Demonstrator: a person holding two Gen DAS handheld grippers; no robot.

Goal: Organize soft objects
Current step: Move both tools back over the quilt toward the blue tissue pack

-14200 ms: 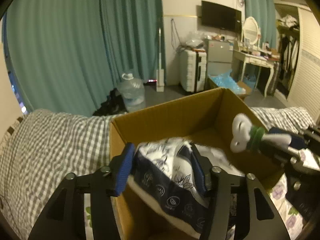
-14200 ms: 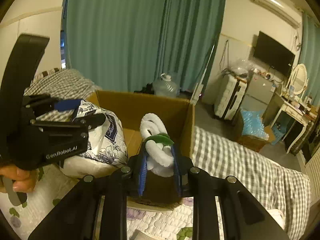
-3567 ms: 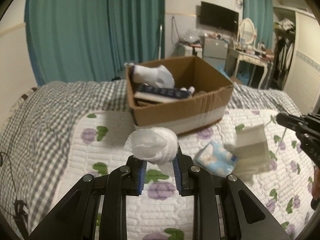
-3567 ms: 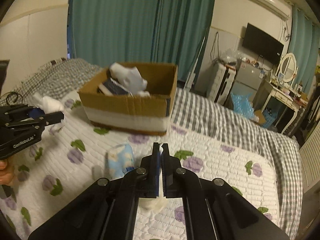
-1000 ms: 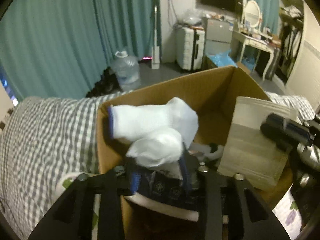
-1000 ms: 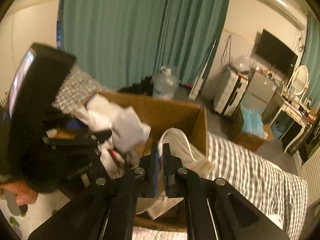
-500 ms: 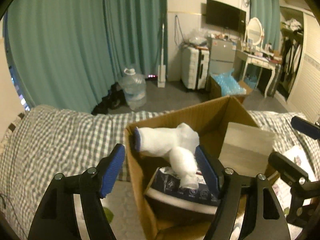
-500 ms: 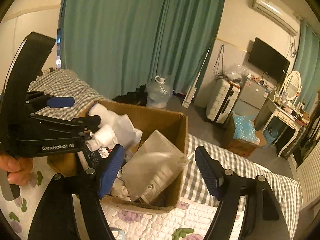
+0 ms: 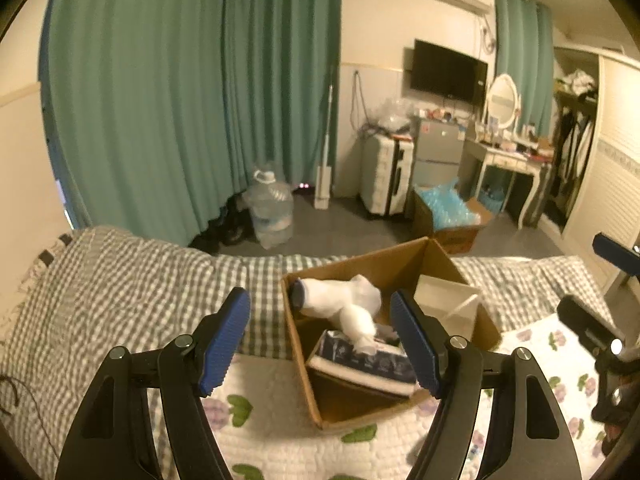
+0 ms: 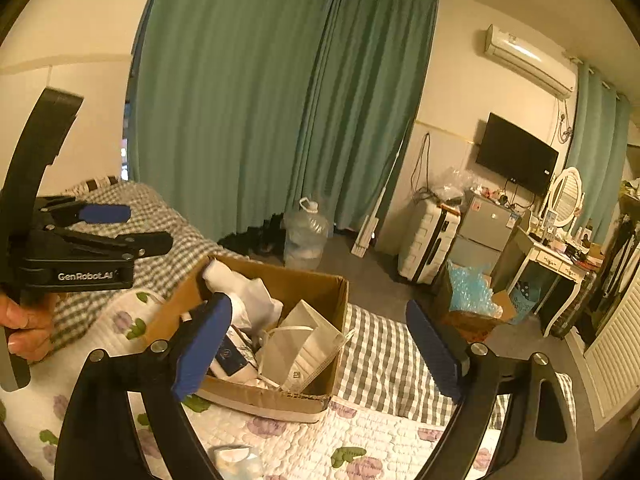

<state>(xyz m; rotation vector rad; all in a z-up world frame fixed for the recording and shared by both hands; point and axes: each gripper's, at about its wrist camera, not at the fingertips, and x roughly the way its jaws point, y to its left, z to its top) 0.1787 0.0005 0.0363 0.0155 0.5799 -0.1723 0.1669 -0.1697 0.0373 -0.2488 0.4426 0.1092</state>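
Note:
An open cardboard box [image 9: 400,256] stands on the bed. Inside lie white socks [image 9: 340,300] on a dark blue tissue pack [image 9: 360,360], and a white mask package [image 9: 444,304] leans against the right wall. My left gripper [image 9: 318,296] hovers above and behind the box, open and empty. The right gripper [image 10: 316,308] is also raised behind the box [image 10: 312,280]; its jaws are opening with nothing between them. In the right wrist view, the socks [image 10: 248,292] and mask package [image 10: 304,344] rest in the box, and a hand [image 10: 24,332] holds the left gripper [image 10: 132,228].
The bed has a grey checked blanket [image 9: 120,280] and a floral quilt [image 9: 272,432]. A small blue-white packet [image 10: 236,464] lies on the quilt near me. Beyond the bed stand a water jug [image 9: 272,212], a suitcase [image 9: 384,180] and a box of blue plastic [image 9: 444,216].
Both grippers have let go, the left of a rolled white sock and the right of the mask package, which now lie in the box. Both opened wide and drew back and upward.

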